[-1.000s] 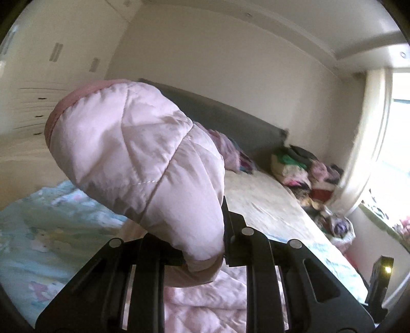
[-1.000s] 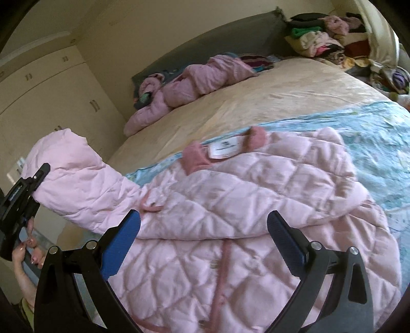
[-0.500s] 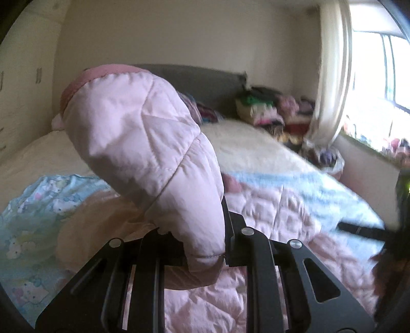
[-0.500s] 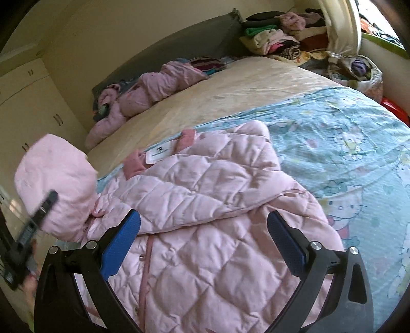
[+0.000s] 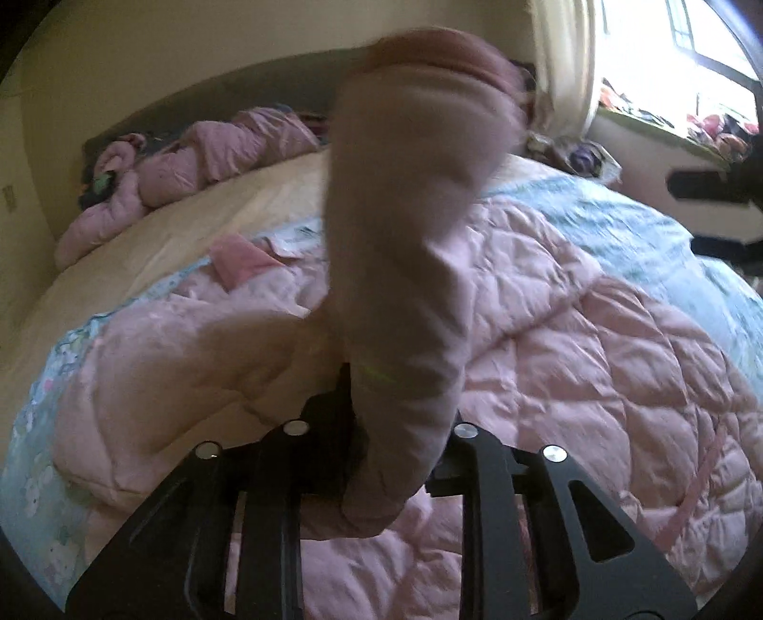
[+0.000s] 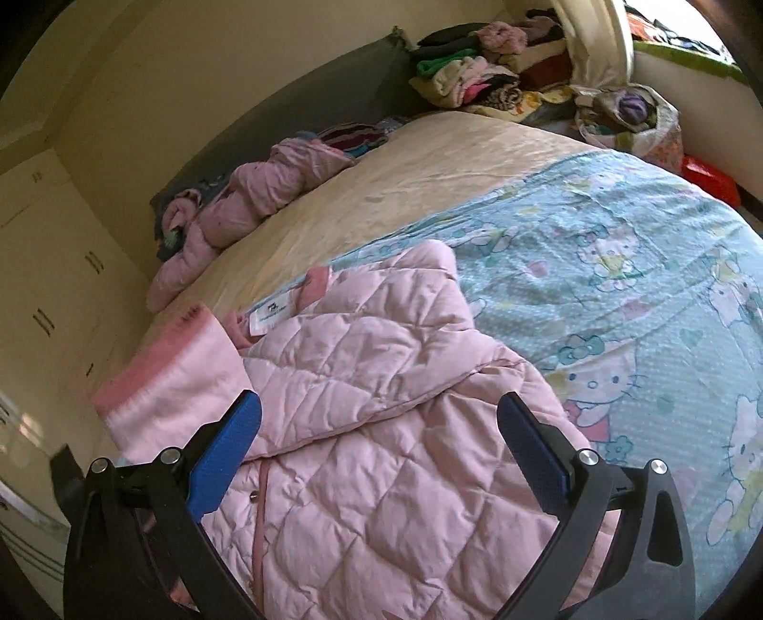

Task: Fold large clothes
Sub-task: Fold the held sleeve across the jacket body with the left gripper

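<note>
Cream walls (image 6: 200,62), grey headboard (image 6: 334,90) – pale wardrobe doors (image 6: 52,267) on the left, bright window (image 5: 667,33), curtain (image 5: 567,62), clothes pile (image 6: 481,71) by the headboard

Motion-blurred pink sleeve (image 5: 405,229) hiding the left gripper's (image 5: 396,429) fingertips (cuff smeared too).

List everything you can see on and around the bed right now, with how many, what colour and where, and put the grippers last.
quilted jacket: one, pink, spread on the near bed
sleeve: one, pink, raised between the left gripper's fingers
blanket: one, light blue cartoon print, under the jacket
sheet: one, cream, far half of the bed
padded garment: one, pink, by the headboard
clothes pile: one, mixed colours, far corner
headboard: one, grey
wardrobe: one, cream, left wall
left gripper: black, jaws just opening, sleeve between them
right gripper: blue pads, open above the jacket
</note>
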A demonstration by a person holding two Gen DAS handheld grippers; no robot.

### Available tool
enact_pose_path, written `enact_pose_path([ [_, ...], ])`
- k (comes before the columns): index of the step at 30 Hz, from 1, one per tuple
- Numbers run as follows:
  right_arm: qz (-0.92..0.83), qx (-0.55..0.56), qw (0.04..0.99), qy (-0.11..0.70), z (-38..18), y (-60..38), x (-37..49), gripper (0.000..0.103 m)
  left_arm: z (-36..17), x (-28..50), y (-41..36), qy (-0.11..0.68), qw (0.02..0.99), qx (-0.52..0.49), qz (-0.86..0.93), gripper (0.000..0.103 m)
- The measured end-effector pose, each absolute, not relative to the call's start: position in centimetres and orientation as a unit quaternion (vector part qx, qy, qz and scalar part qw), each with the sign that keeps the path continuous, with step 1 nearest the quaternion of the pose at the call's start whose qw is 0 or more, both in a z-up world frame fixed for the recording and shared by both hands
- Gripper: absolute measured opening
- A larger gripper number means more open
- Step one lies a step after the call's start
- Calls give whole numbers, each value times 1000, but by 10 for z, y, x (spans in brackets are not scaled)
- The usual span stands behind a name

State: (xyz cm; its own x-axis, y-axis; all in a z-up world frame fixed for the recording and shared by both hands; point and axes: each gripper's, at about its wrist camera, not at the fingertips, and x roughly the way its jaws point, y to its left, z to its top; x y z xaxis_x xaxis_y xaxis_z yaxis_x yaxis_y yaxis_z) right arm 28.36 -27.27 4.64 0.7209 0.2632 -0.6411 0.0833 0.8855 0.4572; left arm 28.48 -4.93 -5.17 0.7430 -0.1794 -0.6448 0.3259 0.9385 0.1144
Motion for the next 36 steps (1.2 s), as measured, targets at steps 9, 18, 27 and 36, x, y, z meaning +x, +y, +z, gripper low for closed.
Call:
enact_pose_path([
  [9, 85, 263, 875, 398, 44, -267, 296, 99, -47, 276, -57, 394, 898, 108, -164, 87],
  [18, 158, 273, 835, 452, 32, -223, 330, 99, -10, 270, -22, 405, 889, 17, -214, 94],
  [27, 176, 365, 772, 489, -6, -211, 346, 99, 18, 270, 32, 376, 904, -23, -204, 94],
  [36, 174, 393, 769, 473, -5, -233, 338, 96, 22, 284, 115, 356, 923, -114, -91, 94],
])
